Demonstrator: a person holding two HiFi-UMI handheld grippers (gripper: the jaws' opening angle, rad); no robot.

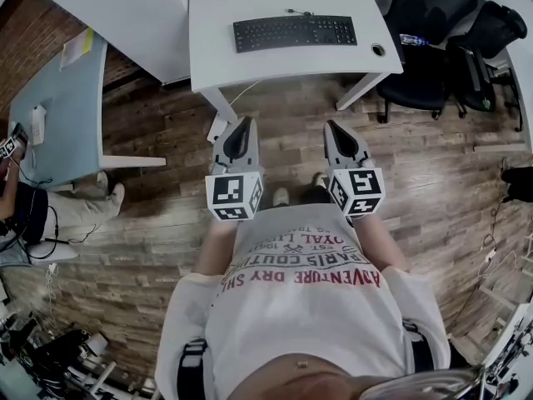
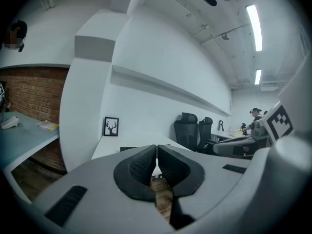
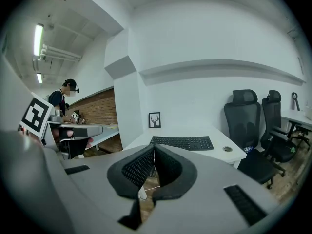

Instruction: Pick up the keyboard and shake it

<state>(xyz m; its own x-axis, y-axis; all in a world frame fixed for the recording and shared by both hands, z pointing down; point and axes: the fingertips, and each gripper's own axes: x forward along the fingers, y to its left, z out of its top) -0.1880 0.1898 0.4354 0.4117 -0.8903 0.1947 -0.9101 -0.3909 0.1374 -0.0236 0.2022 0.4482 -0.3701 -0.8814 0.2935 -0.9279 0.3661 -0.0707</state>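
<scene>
A black keyboard (image 1: 295, 32) lies flat on a white desk (image 1: 216, 52) ahead of me, and it shows again in the right gripper view as the keyboard (image 3: 182, 143) past the jaws. My left gripper (image 1: 240, 126) and right gripper (image 1: 337, 128) hang side by side over the wooden floor, a stretch short of the desk's front edge. Both are shut with nothing between the pads. In the left gripper view the left gripper (image 2: 156, 152) hides most of the desk (image 2: 109, 145); the right gripper (image 3: 154, 154) points at the desk front.
Black office chairs (image 1: 433, 23) stand right of the desk. A small framed deer picture (image 3: 154, 120) leans at the desk's back. A pale blue table (image 1: 58, 107) is at the left, with a seated person (image 1: 33, 211) beside it. Wood floor (image 1: 433, 190) lies between me and the desk.
</scene>
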